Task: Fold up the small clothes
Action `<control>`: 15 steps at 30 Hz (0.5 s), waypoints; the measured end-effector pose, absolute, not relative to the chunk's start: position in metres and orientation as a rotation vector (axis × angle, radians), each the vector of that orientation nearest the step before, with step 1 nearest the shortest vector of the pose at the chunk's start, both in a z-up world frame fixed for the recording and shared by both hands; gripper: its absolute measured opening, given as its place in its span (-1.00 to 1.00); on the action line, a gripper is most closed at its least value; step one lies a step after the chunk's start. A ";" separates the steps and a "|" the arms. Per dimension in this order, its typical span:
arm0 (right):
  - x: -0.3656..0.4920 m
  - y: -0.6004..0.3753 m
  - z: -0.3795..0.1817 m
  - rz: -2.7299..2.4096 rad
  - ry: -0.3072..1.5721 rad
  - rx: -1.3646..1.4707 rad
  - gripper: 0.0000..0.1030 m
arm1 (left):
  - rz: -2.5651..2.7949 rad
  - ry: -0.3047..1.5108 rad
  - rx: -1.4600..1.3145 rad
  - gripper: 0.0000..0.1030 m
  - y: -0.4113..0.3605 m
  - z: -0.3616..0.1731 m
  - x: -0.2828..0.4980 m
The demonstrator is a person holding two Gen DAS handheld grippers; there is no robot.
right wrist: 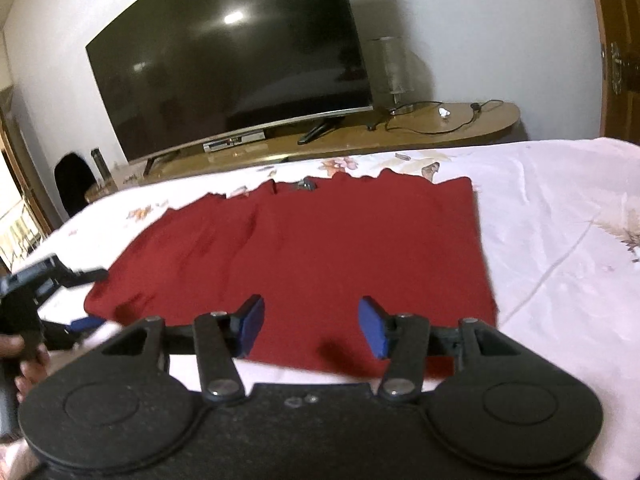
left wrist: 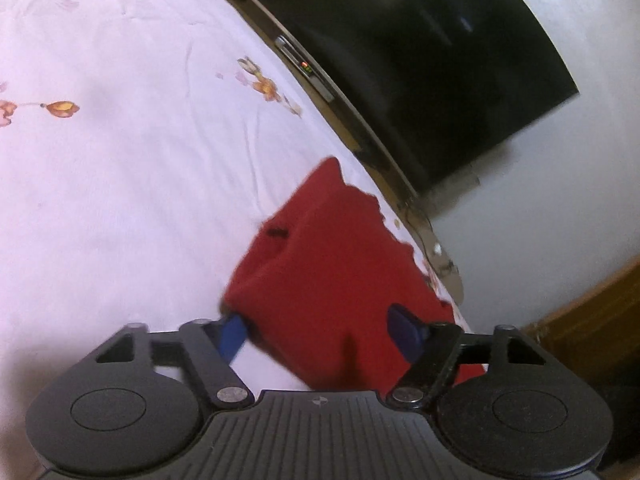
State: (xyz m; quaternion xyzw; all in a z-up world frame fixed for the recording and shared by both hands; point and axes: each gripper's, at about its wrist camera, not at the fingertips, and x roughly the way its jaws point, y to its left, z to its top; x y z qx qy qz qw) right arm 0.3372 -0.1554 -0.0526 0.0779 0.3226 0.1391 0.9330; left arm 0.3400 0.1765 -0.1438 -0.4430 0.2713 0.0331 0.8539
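Note:
A dark red garment (right wrist: 320,240) lies spread flat on a white floral bedsheet (right wrist: 560,220); it also shows in the left wrist view (left wrist: 332,264). My right gripper (right wrist: 312,326) is open, its blue pads (right wrist: 252,322) just above the garment's near edge, holding nothing. My left gripper (left wrist: 320,328) is open at the garment's left end, with cloth lying between its blue pads (left wrist: 404,330). The left gripper also shows at the left edge of the right wrist view (right wrist: 84,322).
A large dark TV (right wrist: 228,60) stands on a wooden bench (right wrist: 440,128) past the bed's far edge, with a set-top box (right wrist: 234,142), a lamp (right wrist: 392,68) and cables. A wooden door (right wrist: 620,52) is at right. The bedsheet (left wrist: 120,160) stretches left of the garment.

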 end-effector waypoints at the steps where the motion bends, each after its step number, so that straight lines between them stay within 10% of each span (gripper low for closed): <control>1: 0.342 -0.155 -0.052 0.288 0.661 0.171 -0.01 | 0.074 0.566 -0.938 0.39 0.176 -0.144 0.343; 6: 0.362 -0.147 -0.060 0.312 0.687 0.202 -0.30 | 0.084 0.552 -0.937 0.39 0.175 -0.143 0.361; 8: 0.372 -0.139 -0.065 0.327 0.701 0.189 -0.44 | 0.097 0.561 -0.917 0.02 0.173 -0.143 0.367; 9: 0.376 -0.134 -0.067 0.331 0.707 0.183 -0.50 | 0.118 0.581 -0.919 -0.62 0.174 -0.148 0.367; 15: 0.396 -0.107 -0.073 0.362 0.703 0.145 -0.67 | 0.073 0.500 -1.066 -0.76 0.181 -0.160 0.347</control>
